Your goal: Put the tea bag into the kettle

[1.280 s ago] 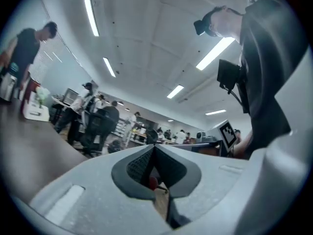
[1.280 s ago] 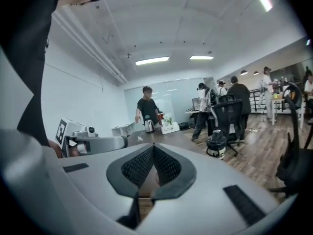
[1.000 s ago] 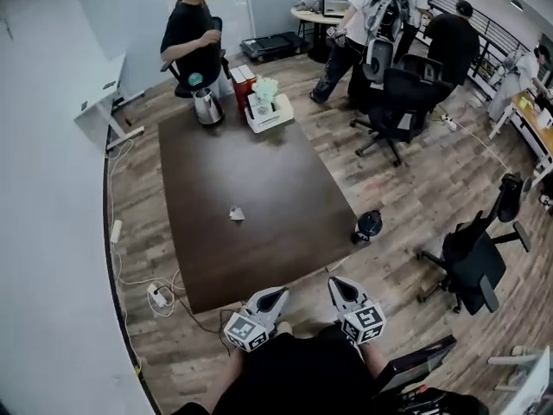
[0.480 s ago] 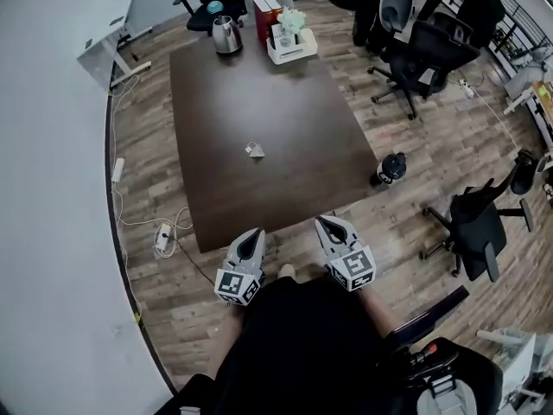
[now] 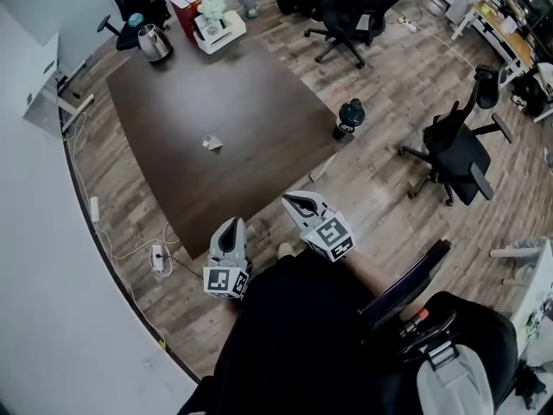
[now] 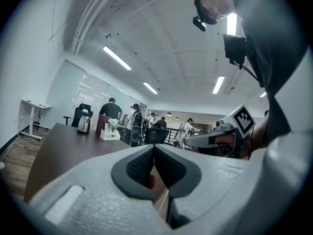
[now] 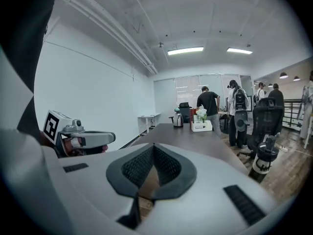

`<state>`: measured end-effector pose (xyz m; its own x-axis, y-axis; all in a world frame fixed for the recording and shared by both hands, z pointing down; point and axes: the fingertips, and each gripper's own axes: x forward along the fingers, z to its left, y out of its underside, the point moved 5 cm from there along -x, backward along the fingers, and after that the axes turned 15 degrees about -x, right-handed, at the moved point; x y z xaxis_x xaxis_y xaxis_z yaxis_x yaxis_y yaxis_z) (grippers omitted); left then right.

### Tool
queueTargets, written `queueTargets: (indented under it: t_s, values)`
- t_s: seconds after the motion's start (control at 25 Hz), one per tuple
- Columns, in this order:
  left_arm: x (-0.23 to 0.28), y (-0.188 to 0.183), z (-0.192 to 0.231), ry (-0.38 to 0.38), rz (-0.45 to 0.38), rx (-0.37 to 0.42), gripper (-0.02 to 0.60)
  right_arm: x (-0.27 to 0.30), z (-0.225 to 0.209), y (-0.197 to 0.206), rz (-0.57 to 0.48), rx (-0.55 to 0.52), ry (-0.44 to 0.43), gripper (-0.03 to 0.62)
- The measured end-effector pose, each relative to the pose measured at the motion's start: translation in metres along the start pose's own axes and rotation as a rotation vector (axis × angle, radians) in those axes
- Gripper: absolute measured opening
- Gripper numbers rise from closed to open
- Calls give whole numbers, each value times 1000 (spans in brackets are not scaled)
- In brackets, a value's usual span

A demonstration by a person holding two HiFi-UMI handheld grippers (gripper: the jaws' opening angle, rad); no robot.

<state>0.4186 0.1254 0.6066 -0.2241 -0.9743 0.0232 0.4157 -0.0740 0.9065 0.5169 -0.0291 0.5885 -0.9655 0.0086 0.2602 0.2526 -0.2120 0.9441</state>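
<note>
Over the last second the whole view has swung. The long dark-brown desk (image 5: 233, 93) now runs up and to the left, and both tools hang off its near corner, over the wood-plank floor (image 5: 380, 171) rather than square to its near edge.

The left gripper (image 5: 231, 228) has its jaws pressed together with nothing between the pads. The right gripper (image 5: 295, 202) is closed and empty in the same way, pointing slightly downward toward the desk's near edge.

The small pale tea bag (image 5: 212, 143) lies where it did, alone in the middle of the desk and well apart from both grippers. At this size I take it for a paper bag with its tag, though I can't be sure. The shiny steel kettle (image 5: 155, 43) stands at the far left corner, beside a white tray of pale flowers (image 5: 218, 31).

So the shift looks like repositioning only. The pick-up has not begun, and a gripper must open before it reaches the tea bag.
</note>
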Motion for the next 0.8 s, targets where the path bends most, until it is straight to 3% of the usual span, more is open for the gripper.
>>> queueTargets:
  t_s: [0.48, 0.64, 0.8]
  values:
    - [39, 25, -19, 9, 116, 12, 6, -42, -10, 35, 69, 120, 71, 6]
    - [89, 34, -10, -29, 171, 79, 8, -65, -54, 54, 74, 165, 154, 6]
    - [106, 34, 10, -125, 257, 166, 48, -78, -81, 71, 79, 260, 216, 6]
